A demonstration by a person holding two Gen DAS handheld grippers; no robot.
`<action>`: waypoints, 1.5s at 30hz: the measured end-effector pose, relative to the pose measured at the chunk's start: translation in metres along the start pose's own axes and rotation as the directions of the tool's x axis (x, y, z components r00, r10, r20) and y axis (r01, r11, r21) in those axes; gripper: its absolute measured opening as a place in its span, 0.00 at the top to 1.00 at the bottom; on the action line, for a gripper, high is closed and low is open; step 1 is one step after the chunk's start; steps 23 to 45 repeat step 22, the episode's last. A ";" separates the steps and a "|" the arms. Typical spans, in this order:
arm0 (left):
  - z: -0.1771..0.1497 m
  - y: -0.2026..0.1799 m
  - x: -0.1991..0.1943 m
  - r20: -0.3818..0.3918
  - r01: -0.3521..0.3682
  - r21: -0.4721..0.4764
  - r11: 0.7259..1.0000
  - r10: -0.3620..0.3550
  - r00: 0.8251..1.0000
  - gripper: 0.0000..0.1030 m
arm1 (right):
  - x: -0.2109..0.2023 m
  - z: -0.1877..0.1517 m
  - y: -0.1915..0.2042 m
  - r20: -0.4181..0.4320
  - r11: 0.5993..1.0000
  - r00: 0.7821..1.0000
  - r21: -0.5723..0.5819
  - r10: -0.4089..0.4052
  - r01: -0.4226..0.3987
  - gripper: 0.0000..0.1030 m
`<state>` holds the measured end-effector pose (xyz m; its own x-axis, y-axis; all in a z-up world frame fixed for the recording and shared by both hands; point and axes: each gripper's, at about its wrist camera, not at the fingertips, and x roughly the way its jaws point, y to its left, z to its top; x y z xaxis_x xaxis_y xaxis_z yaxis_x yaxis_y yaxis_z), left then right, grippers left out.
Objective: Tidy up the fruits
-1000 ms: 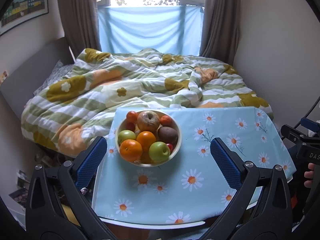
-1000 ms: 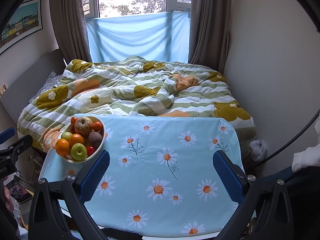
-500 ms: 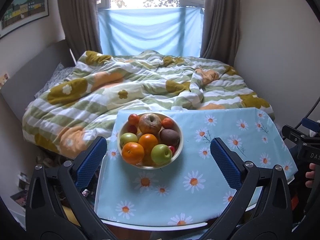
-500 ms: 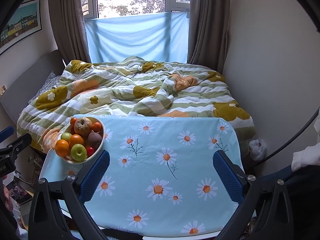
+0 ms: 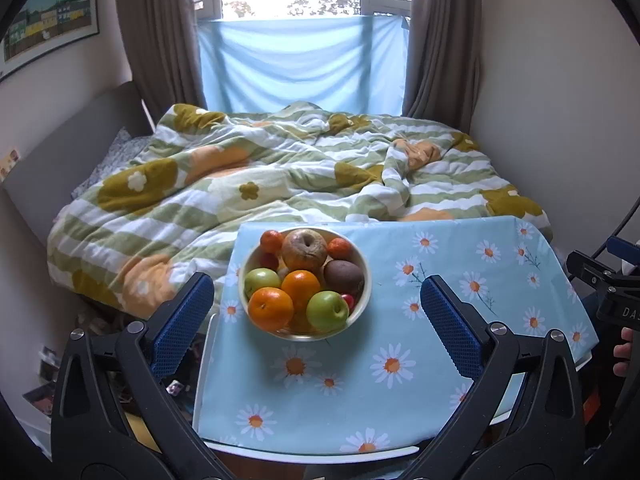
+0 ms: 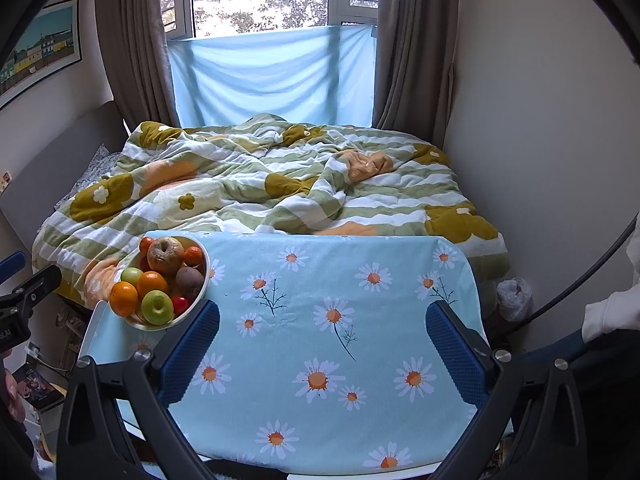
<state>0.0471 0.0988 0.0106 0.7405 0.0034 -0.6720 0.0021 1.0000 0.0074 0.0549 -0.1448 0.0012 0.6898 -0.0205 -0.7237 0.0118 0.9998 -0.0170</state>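
A white bowl [image 5: 362, 264] [image 6: 202, 280] heaped with fruit stands on the left part of a small table covered by a daisy-print blue cloth [image 5: 400, 360] [image 6: 320, 360]. In it lie oranges [image 5: 271, 308], green apples [image 5: 327, 311], a brownish wrinkled apple [image 5: 304, 245], a dark brown fruit [image 5: 343, 276] and small red fruits. My left gripper [image 5: 314, 304] is open, its blue pads on either side of the bowl, nearer the camera. My right gripper [image 6: 322, 338] is open over the bare cloth, to the right of the bowl.
A bed with a rumpled green, white and orange floral duvet [image 5: 280, 172] lies right behind the table. Walls stand close on the left and right. A white bag [image 6: 514, 296] sits on the floor by the table's far right corner. A white sleeve [image 6: 608, 316] shows at right.
The left gripper has shifted left and slightly toward the bowl, so the bowl now sits more centred between its pads. The right view has barely changed.
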 end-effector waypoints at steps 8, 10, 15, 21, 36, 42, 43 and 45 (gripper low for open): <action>0.000 0.002 0.000 0.005 -0.006 -0.006 1.000 0.007 1.000 0.00 | 0.000 0.000 0.001 0.000 1.000 1.000 0.000 0.001 -0.001 0.00; 0.000 0.004 0.000 0.014 -0.007 -0.015 1.000 0.007 1.000 0.00 | 0.000 0.000 0.001 0.001 1.000 1.000 0.000 -0.001 0.001 0.00; 0.000 0.004 -0.002 0.023 -0.006 -0.027 1.000 0.007 1.000 0.00 | 0.000 -0.001 0.000 0.001 1.000 1.000 0.001 0.000 0.000 0.00; -0.002 0.000 -0.005 0.042 -0.025 -0.013 1.000 0.025 0.999 0.00 | -0.001 -0.001 -0.001 0.001 1.000 1.000 0.004 0.003 -0.003 0.00; -0.002 0.000 -0.004 0.039 -0.023 -0.012 1.000 0.024 0.999 0.00 | 0.000 -0.001 -0.001 -0.001 1.000 1.000 0.004 0.004 -0.004 0.00; -0.002 0.000 -0.004 0.039 -0.023 -0.012 1.000 0.024 0.999 0.00 | 0.000 -0.001 -0.001 -0.001 1.000 1.000 0.004 0.004 -0.004 0.00; -0.002 0.000 -0.004 0.039 -0.023 -0.012 1.000 0.024 0.999 0.00 | 0.000 -0.001 -0.001 -0.001 1.000 1.000 0.004 0.004 -0.004 0.00; -0.002 0.000 -0.004 0.039 -0.023 -0.012 1.000 0.024 0.999 0.00 | 0.000 -0.001 -0.001 -0.001 1.000 1.000 0.004 0.004 -0.004 0.00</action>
